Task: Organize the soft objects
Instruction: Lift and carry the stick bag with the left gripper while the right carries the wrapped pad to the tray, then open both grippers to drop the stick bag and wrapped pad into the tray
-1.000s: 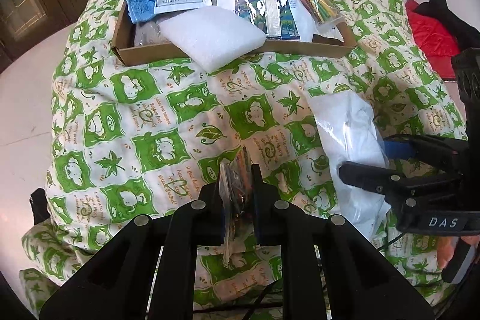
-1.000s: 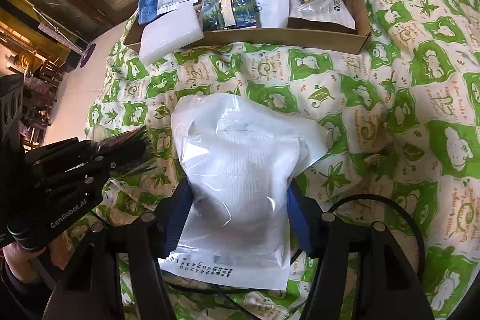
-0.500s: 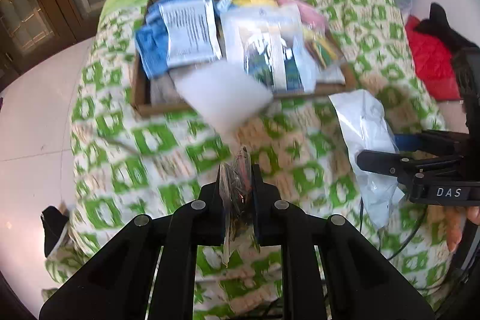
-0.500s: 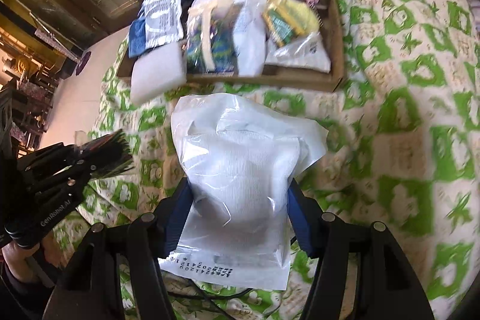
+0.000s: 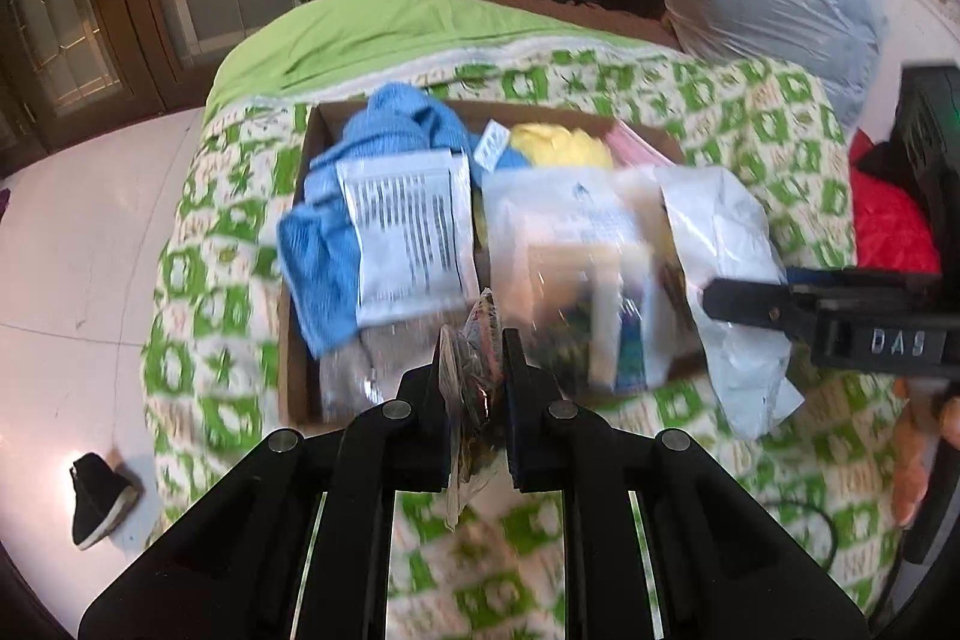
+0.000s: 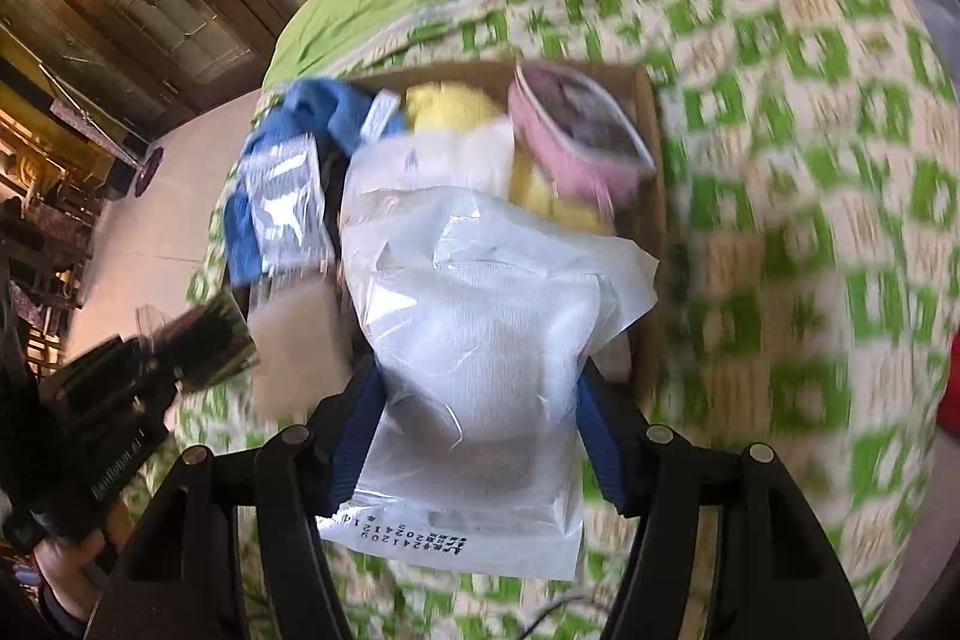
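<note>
The white bagged cloth (image 6: 480, 340) was clamped between the right gripper's (image 6: 480, 424) fingers, above the near edge of the cardboard box (image 5: 294, 340). The left gripper (image 5: 477, 376) pinched a small clear packet (image 5: 474, 370) over the box's near wall, on the green-patterned quilt (image 5: 198, 280).

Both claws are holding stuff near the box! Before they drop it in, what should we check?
1. Left claw pinching the small crinkly clear packet: ok.
2. Right claw gripping the big clear bag of white cloth: ok.
3. Shallow brown cardboard box ahead of both claws: ok.
4. Free room in the box: not ok, the blue towel, yellow bundle and pouches cover it.
5. Claws apart from each other: ok.
6. Sharp view: not ok, blurry.
</note>
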